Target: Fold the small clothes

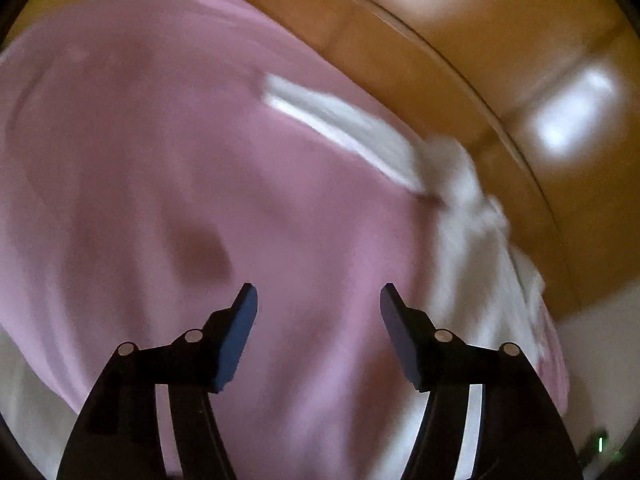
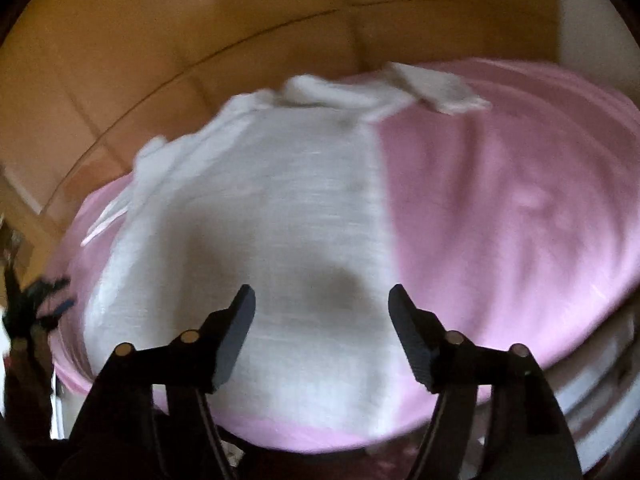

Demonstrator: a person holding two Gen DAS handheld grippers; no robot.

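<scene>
A white garment (image 2: 260,208) lies spread on a pink cloth (image 2: 500,208), its collar end far from me. In the left wrist view the same white garment (image 1: 460,200) shows only along the right side of the pink cloth (image 1: 160,152). My right gripper (image 2: 322,300) hangs open above the white garment, with nothing between its fingers. My left gripper (image 1: 319,300) is open too, over bare pink cloth to the left of the garment, holding nothing. Both views are blurred by motion.
An orange-brown wooden surface (image 1: 480,80) curves behind the pink cloth, also seen as wooden surface (image 2: 160,40) in the right wrist view. White bedding (image 2: 592,392) lies under the pink cloth at the lower right. Dark clutter (image 2: 28,312) sits at the left edge.
</scene>
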